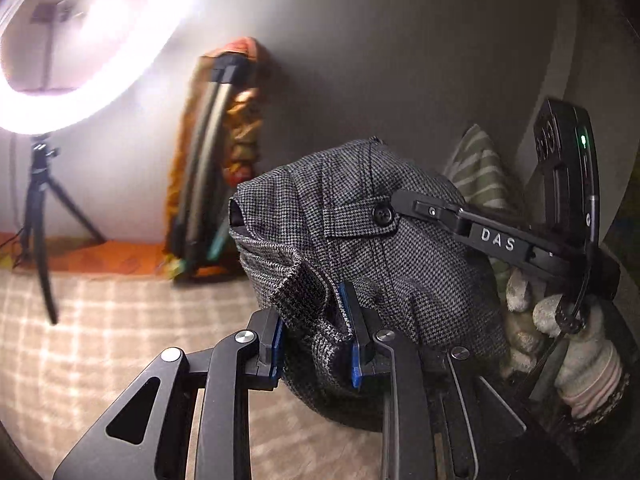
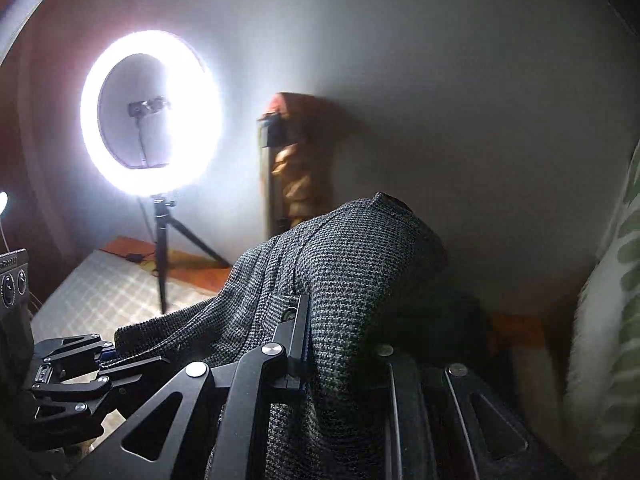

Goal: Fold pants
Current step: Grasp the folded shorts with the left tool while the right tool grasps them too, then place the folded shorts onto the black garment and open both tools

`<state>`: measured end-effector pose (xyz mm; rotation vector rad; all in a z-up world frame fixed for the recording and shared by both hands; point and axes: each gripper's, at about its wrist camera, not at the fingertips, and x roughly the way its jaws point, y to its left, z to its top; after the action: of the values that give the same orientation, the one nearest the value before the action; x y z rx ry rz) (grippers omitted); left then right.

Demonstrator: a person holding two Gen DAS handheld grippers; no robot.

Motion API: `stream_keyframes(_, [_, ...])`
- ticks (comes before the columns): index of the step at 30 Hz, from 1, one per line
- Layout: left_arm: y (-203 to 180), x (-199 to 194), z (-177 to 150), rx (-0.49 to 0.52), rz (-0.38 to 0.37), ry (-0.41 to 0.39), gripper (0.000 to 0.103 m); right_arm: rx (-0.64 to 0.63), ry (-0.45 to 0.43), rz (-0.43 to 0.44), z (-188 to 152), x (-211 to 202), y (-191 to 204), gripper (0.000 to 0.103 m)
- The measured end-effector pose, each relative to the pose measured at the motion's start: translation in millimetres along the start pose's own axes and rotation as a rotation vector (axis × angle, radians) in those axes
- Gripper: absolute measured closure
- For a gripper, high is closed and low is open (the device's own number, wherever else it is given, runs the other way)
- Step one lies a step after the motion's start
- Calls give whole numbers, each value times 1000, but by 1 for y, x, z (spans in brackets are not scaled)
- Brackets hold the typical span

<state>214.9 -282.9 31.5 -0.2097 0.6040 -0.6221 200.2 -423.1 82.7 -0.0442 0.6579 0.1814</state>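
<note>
The pants [image 1: 384,248] are grey houndstooth cloth with a black button, lifted off the bed in a bunch. My left gripper [image 1: 316,332] is shut on a fold of the cloth near the waistband, between its blue pads. The right gripper [image 1: 408,200] shows in the left wrist view at the right, its fingers reaching onto the pants by the button. In the right wrist view the pants [image 2: 344,272] drape over my right gripper [image 2: 320,340], which is shut on the cloth; its right finger is hidden under the fabric. The left gripper [image 2: 108,356] shows low at the left, holding the same cloth's edge.
A checked beige bed cover [image 1: 100,340] lies below. A lit ring light on a tripod [image 2: 152,112] stands at the far left by the wall. A bundle of orange cloth [image 1: 224,152] leans on the wall. A green striped pillow [image 2: 616,320] lies at the right.
</note>
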Motion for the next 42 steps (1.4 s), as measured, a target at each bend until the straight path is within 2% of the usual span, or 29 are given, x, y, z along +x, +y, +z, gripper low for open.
stream_keyframes(8, [-37,63,-8,-25,-13,27,81,-71,31,-19,-2,18,-62,91])
stream_keyframes(13, [-45,101,-39,-76,-7,87,81,-40,108,11,-29,53,-108,91])
stream_keyframes(16, [-48,107,-54,-60,11,108,81,18,146,39,-54,71,-135,88])
stream_keyframes(18, [-48,105,-61,-55,17,117,81,73,168,66,-63,75,-147,74])
stream_keyframes(19, [-47,105,-61,-57,17,124,80,111,173,79,-69,76,-157,71])
stream_keyframes(21, [-44,103,-65,-48,24,143,79,177,180,103,-74,74,-172,52])
stream_keyframes(25, [-31,99,-75,-83,38,184,65,213,173,73,-82,65,-181,40])
stream_keyframes(27, [-24,93,-77,-82,55,194,64,200,180,34,-82,63,-177,39])
stream_keyframes(28, [-23,90,-77,-73,60,197,60,190,173,5,-80,60,-173,39])
stream_keyframes(31, [-16,82,-78,-58,77,203,55,137,96,-80,-69,42,-154,39])
stream_keyframes(32, [-15,79,-77,-55,82,199,55,137,68,-86,-67,36,-154,39])
stream_keyframes(34, [-13,71,-75,-48,89,182,55,114,-1,-34,-56,24,-145,40])
stream_keyframes(35, [-13,67,-75,-43,89,177,55,98,-7,-24,-52,23,-142,45])
stream_keyframes(36, [-14,62,-75,-33,88,173,55,76,3,-5,-47,27,-139,56])
stream_keyframes(37, [-18,60,-75,-21,90,172,55,66,19,5,-44,35,-135,61])
stream_keyframes(42, [-18,48,-73,10,101,167,55,74,117,-16,-42,90,-149,62])
